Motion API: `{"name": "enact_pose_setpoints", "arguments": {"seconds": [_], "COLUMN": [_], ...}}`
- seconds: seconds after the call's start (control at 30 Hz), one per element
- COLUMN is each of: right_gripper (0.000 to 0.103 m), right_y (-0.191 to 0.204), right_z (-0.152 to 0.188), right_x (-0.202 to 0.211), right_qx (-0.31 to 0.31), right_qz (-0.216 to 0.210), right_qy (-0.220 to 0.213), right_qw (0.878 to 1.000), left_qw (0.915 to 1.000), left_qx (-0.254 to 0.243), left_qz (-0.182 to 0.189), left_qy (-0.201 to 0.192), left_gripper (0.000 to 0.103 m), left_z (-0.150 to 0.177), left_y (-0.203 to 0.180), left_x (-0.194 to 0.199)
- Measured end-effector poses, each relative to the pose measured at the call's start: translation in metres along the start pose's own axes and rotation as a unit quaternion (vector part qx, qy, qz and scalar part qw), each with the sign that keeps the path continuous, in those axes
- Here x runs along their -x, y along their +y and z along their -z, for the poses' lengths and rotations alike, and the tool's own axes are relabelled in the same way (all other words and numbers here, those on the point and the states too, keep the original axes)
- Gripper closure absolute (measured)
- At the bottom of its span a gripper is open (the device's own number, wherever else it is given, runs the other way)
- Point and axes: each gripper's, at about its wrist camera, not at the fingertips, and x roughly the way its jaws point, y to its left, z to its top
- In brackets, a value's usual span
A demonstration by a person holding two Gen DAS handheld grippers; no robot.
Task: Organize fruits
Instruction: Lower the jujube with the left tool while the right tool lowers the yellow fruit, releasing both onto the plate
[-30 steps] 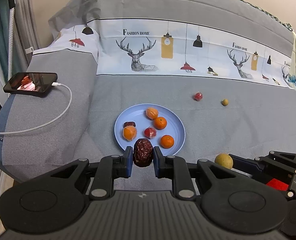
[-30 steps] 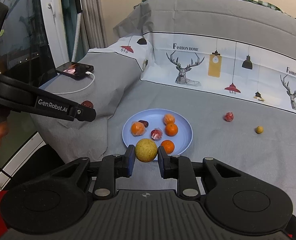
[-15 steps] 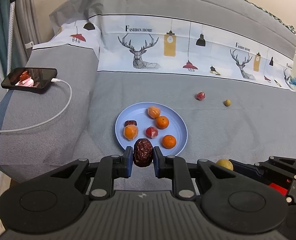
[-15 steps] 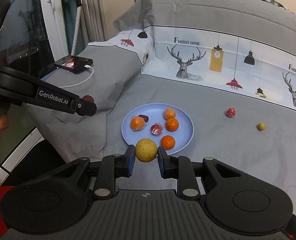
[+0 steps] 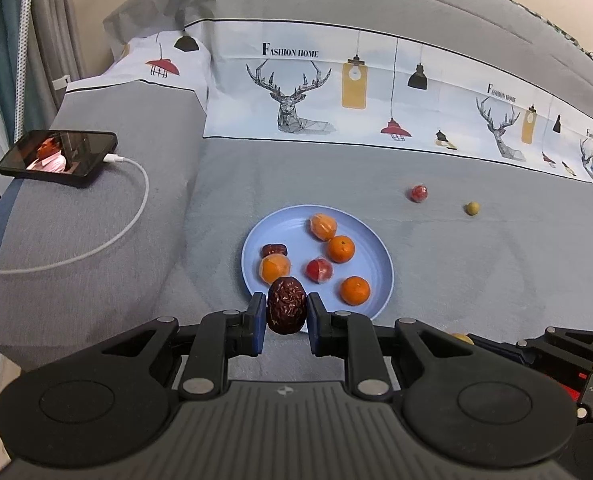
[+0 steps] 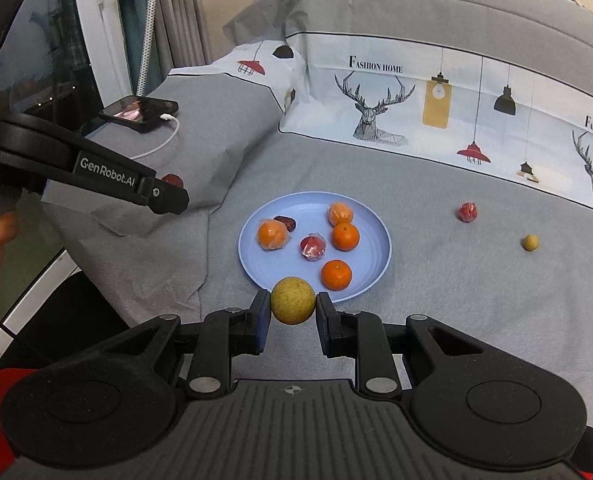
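My left gripper [image 5: 286, 312] is shut on a dark red wrinkled date [image 5: 286, 310], held above the near rim of the blue plate [image 5: 376, 256]. My right gripper [image 6: 292, 302] is shut on a yellow-green round fruit [image 6: 292, 300], also above the near rim of the plate [image 6: 376, 256]. The plate holds several oranges [image 6: 336, 274], a red wrapped fruit [image 6: 312, 246] and a small date [image 6: 286, 222]. A red wrapped fruit [image 6: 467, 211] and a small yellow fruit [image 6: 530, 242] lie on the grey sheet to the right of the plate.
A phone [image 5: 58, 158] with a white cable lies on the raised grey cushion at the left. A printed deer pillow [image 5: 336, 92] stands behind the plate. The left gripper's arm [image 6: 96, 172] crosses the right wrist view at the left. The bed's edge drops off at the left.
Both grippers have moved a little forward toward the plate, each still holding its fruit. The fruits on the plate and sheet have not moved.
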Motion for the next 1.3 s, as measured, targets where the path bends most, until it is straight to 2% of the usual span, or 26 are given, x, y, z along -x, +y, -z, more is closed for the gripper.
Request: {"name": "enact_pose_setpoints", "arguments": {"seconds": [0.37,0.93,1.07,1.2,1.23,1.27,1.3], "right_gripper": [0.077,0.077,0.077,0.077,0.075,0.063,0.056], "right_y": [-0.016,-0.054,-0.057,-0.058,-0.059,-0.060,-0.060], "right_z": [-0.010,-0.034,-0.036,-0.039,-0.040,-0.042,-0.044], "right_x": [-0.038,-0.130,-0.148,-0.164,-0.167,-0.168,-0.169], "right_qx": [-0.023,-0.040,-0.031,-0.031,-0.032,-0.032,-0.033], "right_qz": [0.002,0.012,0.007,0.003,0.004,0.005,0.004], "right_qy": [0.017,0.045,0.054,0.059,0.056,0.056,0.055], "right_qw": [1.000,0.998,0.998,0.998,0.998,0.998,0.998], "left_qw": [0.9997,0.9961,0.9952,0.9952,0.9953,0.9952,0.9956], "left_qx": [-0.004,-0.034,-0.044,-0.050,-0.053,-0.054,-0.051], "left_qz": [-0.004,-0.013,-0.021,-0.013,-0.006,-0.002,-0.004], "left_qy": [0.023,0.080,0.085,0.084,0.081,0.081,0.078], "left_gripper": [0.080,0.080,0.080,0.079,0.067,0.053,0.020], "left_z": [-0.020,-0.037,-0.038,-0.040,-0.040,-0.041,-0.042], "left_y": [-0.001,-0.010,-0.012,-0.011,-0.010,-0.010,-0.008], "left_x": [-0.044,-0.149,-0.169,-0.180,-0.181,-0.180,-0.178]}}
